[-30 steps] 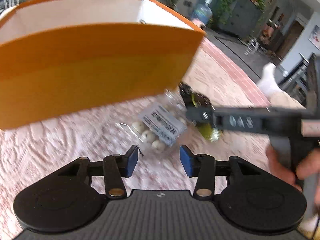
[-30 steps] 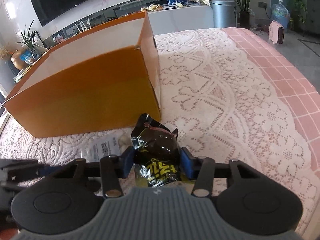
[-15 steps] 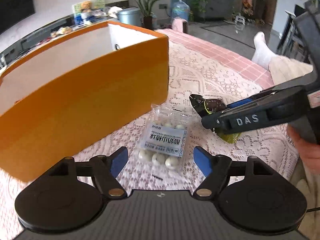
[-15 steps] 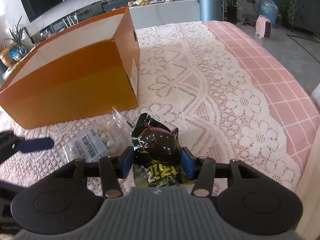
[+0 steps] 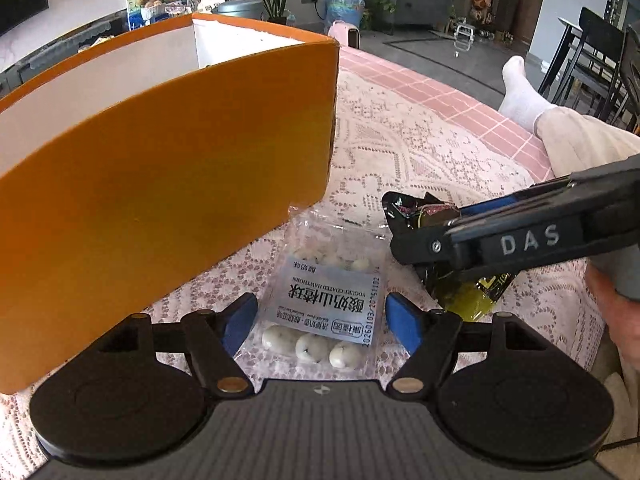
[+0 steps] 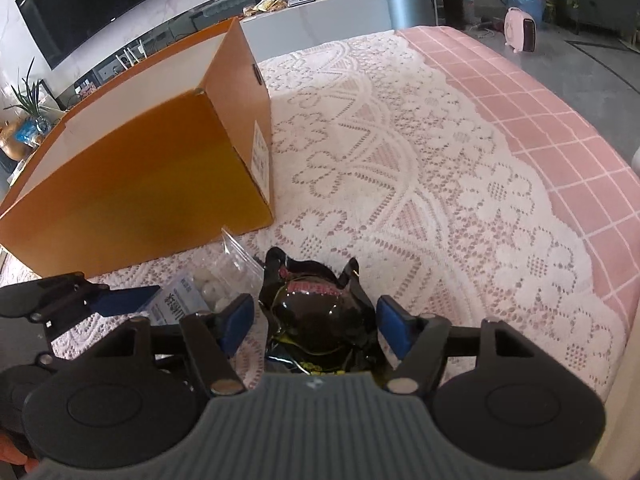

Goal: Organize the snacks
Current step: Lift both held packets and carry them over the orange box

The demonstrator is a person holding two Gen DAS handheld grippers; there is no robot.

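Observation:
A clear bag of white yogurt-coated hawthorn balls [image 5: 326,300] lies on the lace tablecloth between the open blue pads of my left gripper [image 5: 320,322]. A black and yellow snack packet [image 6: 320,318] lies between the pads of my right gripper [image 6: 316,326], which is open around it, pads apart from its sides. The packet also shows in the left wrist view [image 5: 424,212], partly hidden by the right gripper's finger. An open orange box [image 5: 160,184] with white inner walls stands just beyond both snacks, and shows in the right wrist view [image 6: 140,176].
The lace-covered pink checked table [image 6: 440,184] stretches right of the box to its edge. A person's leg with a white sock [image 5: 520,96] is off the table's right side. A grey bin [image 6: 408,0] stands behind the table.
Both grippers have drawn back from the box. The left jaws opened wider around the clear bag. The right jaws opened, loosening from the black packet.

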